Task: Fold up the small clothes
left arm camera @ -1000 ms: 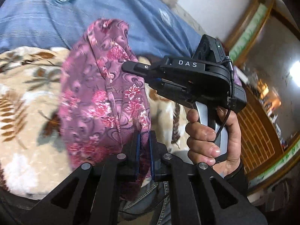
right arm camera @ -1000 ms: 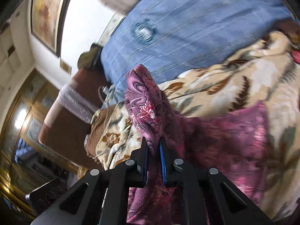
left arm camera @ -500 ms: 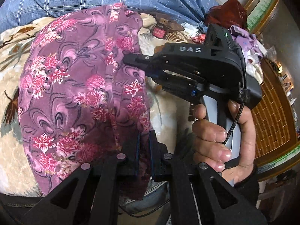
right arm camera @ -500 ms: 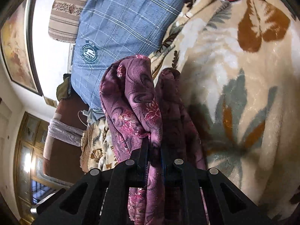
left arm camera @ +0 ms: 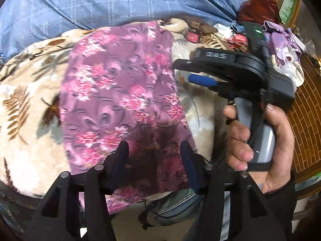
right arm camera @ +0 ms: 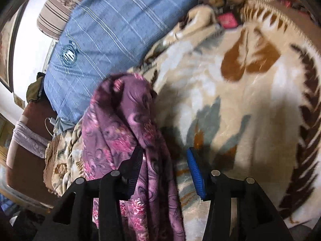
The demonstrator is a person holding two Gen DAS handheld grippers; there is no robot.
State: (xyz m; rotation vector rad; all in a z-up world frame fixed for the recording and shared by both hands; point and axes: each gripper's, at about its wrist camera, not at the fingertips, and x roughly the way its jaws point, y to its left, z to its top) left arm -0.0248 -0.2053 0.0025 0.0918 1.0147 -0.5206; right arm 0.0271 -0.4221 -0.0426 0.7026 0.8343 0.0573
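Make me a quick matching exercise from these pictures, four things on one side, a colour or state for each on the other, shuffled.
Things:
1. floral garment
2. checked pillow
3. leaf-print blanket
4. left gripper

Descriptions:
A. blue with pale lines
B. open, jaws apart over cloth
C. purple with pink flowers
D. cream with brown leaves

Pairs: 1-C, 2-A, 3-D, 4-B

purple floral garment (left arm camera: 124,92) lies folded on blanket.

A home bedroom: a bed under a leaf-print blanket (right arm camera: 230,104), a blue checked quilt (left arm camera: 124,2) at the top of the frame, a striped pillow (right arm camera: 58,10) upper left, loose clothes (left arm camera: 280,38) heaped upper right.
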